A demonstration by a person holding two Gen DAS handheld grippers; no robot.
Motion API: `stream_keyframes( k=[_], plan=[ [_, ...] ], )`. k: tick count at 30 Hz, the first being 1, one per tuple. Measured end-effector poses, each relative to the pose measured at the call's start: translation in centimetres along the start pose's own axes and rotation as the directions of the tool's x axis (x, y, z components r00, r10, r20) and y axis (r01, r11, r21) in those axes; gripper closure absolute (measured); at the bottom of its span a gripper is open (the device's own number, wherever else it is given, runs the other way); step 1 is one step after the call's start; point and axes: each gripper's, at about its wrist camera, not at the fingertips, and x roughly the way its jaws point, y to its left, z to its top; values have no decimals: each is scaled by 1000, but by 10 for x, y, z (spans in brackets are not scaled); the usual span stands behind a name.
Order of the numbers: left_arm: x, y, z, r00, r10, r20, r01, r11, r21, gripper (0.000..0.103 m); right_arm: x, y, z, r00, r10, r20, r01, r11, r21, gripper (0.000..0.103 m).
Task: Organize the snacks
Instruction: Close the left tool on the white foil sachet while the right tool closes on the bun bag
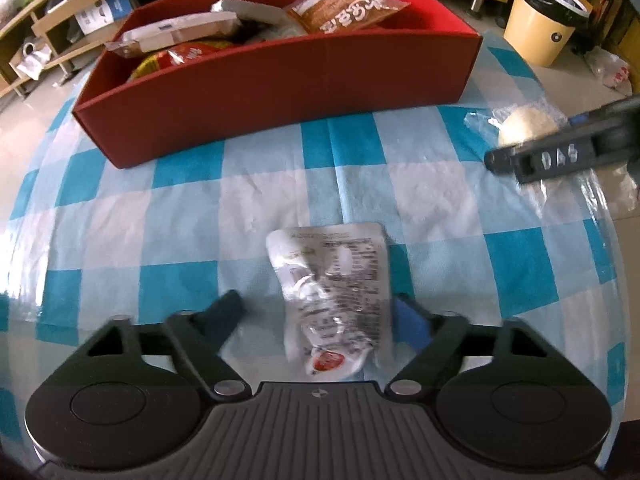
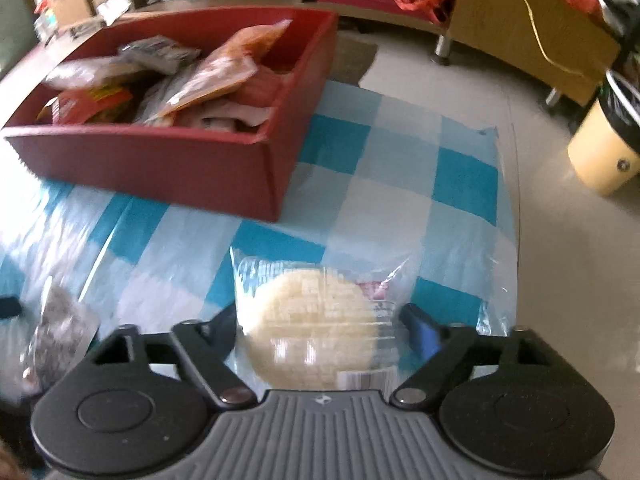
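A red box (image 1: 280, 92) with several snack packets stands at the back of the checked table; it also shows in the right wrist view (image 2: 160, 168). A white printed snack pouch (image 1: 336, 296) lies flat between the fingers of my open left gripper (image 1: 320, 308), which do not press it. A round pale rice cake in clear wrap (image 2: 312, 320) lies between the fingers of my open right gripper (image 2: 320, 320). The right gripper (image 1: 560, 156) also shows in the left wrist view, over the rice cake (image 1: 524, 124). The white pouch (image 2: 60, 332) shows blurred in the right wrist view.
The blue and white checked tablecloth (image 1: 200, 216) covers the table; its right edge (image 2: 508, 208) is close to the rice cake. A cream waste bin (image 1: 540, 28) stands on the floor at the right. Wooden shelves (image 1: 60, 20) stand behind.
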Motion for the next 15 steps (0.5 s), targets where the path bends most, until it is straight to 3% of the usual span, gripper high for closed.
stream_keyframes(
  k=[2,10,15],
  plan=[
    [-4,3,-2,1000,4,2,-4,1000,-6,41,-4,8,-4,1000,-13,4,13,1000,-20,34],
    [-15,19,-6,999,-51,-18,49,996,-75,46,-33,23,-12,999,23,48,-24,1000,20,36],
    [-29,27,-6,998,-59,8,59,992,-111,48,-57,31,-11,992,59,107,-64,997,47,36]
  ],
)
